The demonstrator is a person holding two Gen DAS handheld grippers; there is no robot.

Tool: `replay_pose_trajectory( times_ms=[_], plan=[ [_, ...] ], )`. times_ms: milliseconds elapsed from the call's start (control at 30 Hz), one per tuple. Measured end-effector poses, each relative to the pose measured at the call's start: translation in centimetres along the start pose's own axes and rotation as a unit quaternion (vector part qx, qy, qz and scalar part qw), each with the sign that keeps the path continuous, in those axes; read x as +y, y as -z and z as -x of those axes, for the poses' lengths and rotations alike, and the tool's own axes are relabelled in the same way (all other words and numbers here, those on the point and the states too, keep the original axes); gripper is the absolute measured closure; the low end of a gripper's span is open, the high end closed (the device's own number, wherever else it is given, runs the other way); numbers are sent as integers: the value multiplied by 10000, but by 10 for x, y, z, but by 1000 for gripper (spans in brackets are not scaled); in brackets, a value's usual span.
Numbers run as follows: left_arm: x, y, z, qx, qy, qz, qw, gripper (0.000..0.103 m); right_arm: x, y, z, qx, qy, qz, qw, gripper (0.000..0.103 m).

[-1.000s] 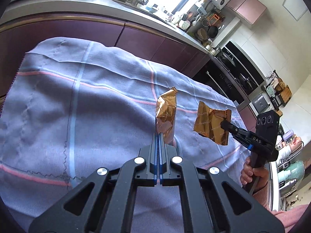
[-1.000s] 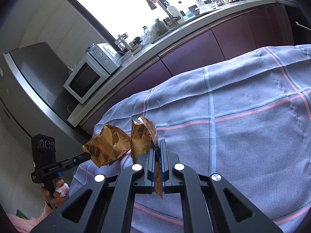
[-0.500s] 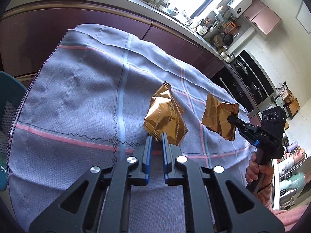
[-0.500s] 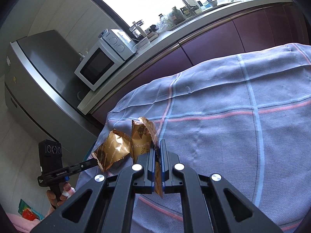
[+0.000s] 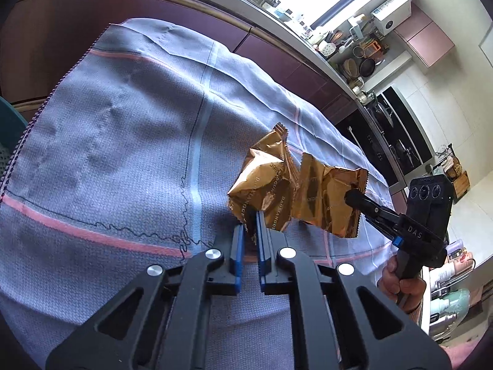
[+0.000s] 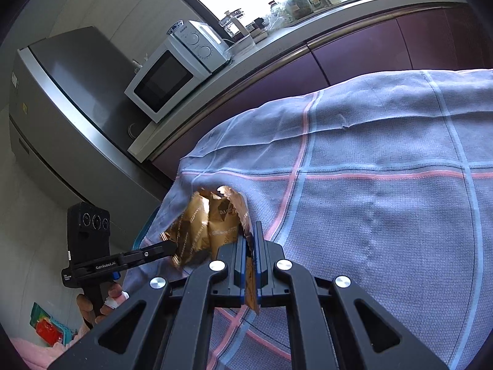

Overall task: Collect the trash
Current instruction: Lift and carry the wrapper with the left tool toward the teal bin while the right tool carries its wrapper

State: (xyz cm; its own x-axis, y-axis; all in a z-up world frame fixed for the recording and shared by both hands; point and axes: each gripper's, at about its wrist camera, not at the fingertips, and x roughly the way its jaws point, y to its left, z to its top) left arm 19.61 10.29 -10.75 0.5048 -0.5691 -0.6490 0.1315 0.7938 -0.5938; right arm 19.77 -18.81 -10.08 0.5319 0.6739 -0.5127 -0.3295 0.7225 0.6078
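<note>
Two crumpled gold snack wrappers are held in the air over a blue checked tablecloth (image 5: 117,141). My left gripper (image 5: 250,215) is shut on the bottom edge of one gold wrapper (image 5: 262,185), with a narrow gap showing between its blue pads. My right gripper (image 6: 253,231) is shut on the second gold wrapper (image 6: 226,225), which also shows in the left wrist view (image 5: 329,197). The two wrappers sit side by side and overlap. The left gripper also shows in the right wrist view (image 6: 172,246).
A teal basket rim (image 5: 9,123) shows past the cloth's left edge and also in the right wrist view (image 6: 144,231). Dark red cabinets (image 5: 154,18) and a counter run behind the table. A microwave (image 6: 172,71) and a steel fridge (image 6: 67,98) stand at the left.
Both grippers have swung left toward the cloth's edge. The two wrappers have come together and now overlap. Both wrappers stay gripped.
</note>
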Motion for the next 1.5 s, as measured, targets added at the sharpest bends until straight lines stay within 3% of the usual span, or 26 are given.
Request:
replay_pose_trajectory(
  times_ms=[267, 533, 1000, 1500],
  plan=[
    [-3, 4, 32, -337, -12, -205, 9992, 102, 14, -2, -3, 2, -86, 111, 9999, 99],
    [0, 8, 84, -778, -255, -366, 9960, 102, 41, -5, -6, -27, -301, 306, 9991, 99],
    [32, 31, 171, -1360, -706, -267, 9878, 102, 94, -9, -36, 191, -668, 694, 9952, 99],
    [55, 38, 227, -1783, -1102, -39, 9778, 102, 153, -8, -80, 538, -993, 1108, 9874, 99]
  ],
)
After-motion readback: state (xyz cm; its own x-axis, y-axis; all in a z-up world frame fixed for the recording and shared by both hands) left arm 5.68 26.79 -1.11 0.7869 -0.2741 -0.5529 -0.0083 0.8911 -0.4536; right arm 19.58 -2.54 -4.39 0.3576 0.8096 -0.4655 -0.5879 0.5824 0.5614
